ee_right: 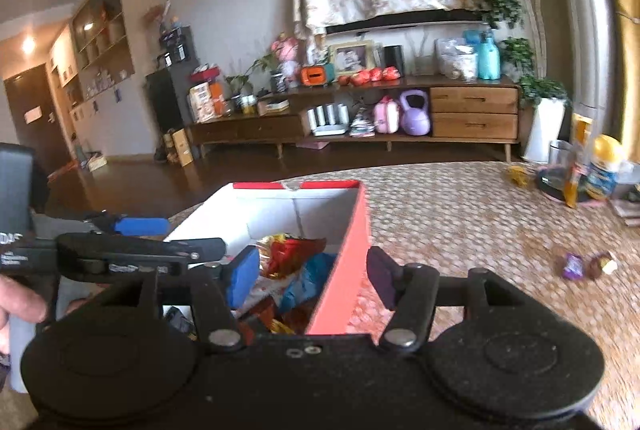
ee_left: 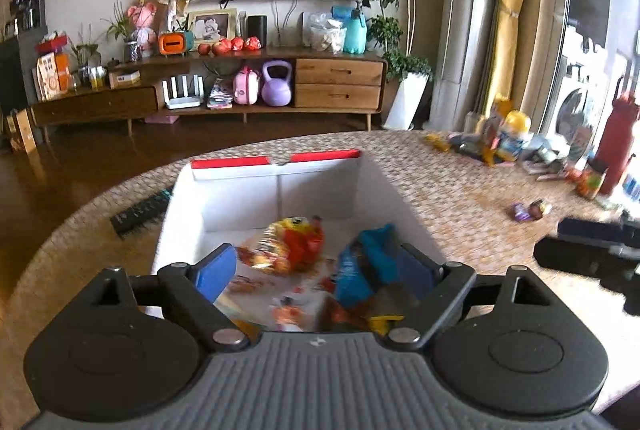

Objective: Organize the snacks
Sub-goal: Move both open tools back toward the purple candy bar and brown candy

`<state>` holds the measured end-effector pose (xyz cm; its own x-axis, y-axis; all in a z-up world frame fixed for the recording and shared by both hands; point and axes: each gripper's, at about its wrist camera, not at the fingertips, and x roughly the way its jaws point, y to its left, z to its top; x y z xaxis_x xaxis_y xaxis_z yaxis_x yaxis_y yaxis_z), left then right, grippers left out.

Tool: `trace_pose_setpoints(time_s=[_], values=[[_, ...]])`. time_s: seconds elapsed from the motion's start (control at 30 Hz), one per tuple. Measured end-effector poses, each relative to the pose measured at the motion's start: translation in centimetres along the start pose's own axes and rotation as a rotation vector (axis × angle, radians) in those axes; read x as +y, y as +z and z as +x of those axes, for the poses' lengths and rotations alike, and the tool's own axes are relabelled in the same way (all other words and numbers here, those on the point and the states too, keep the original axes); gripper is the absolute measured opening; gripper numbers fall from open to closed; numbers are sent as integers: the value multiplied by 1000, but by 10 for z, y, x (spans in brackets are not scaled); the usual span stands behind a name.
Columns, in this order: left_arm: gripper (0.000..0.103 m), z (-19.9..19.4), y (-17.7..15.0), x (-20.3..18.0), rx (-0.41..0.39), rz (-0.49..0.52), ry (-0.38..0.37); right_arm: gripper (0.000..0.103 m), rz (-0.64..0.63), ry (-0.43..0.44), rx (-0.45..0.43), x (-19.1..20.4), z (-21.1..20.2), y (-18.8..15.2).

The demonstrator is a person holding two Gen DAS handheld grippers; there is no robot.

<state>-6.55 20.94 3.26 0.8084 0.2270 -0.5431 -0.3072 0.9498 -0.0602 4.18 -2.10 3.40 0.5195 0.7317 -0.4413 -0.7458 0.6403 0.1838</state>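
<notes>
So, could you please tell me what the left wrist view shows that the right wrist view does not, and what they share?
Only the left wrist view shows the red bottle and the dark remote beside the box.

Only the right wrist view shows the box's red outer wall, a hand and the hallway door.

Both show the box of snack packets, two loose candies on the woven table, and open grippers.

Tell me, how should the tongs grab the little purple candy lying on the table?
Probably from straight above, pinching the purple candy across its narrow middle. It lies flat on the woven table, and a brown candy sits close on its right, so sideways is crowded.
</notes>
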Motion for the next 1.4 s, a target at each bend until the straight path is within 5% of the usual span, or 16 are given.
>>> trace_pose_setpoints(time_s=[0.87,1.4], values=[[95,6,-29,-151,-58,131,-253,83,154,-281,-80,-94,-93,-85],[95,65,-31,-213,-31,250,-267,78,221,-387,-87,-145,-113,-113]])
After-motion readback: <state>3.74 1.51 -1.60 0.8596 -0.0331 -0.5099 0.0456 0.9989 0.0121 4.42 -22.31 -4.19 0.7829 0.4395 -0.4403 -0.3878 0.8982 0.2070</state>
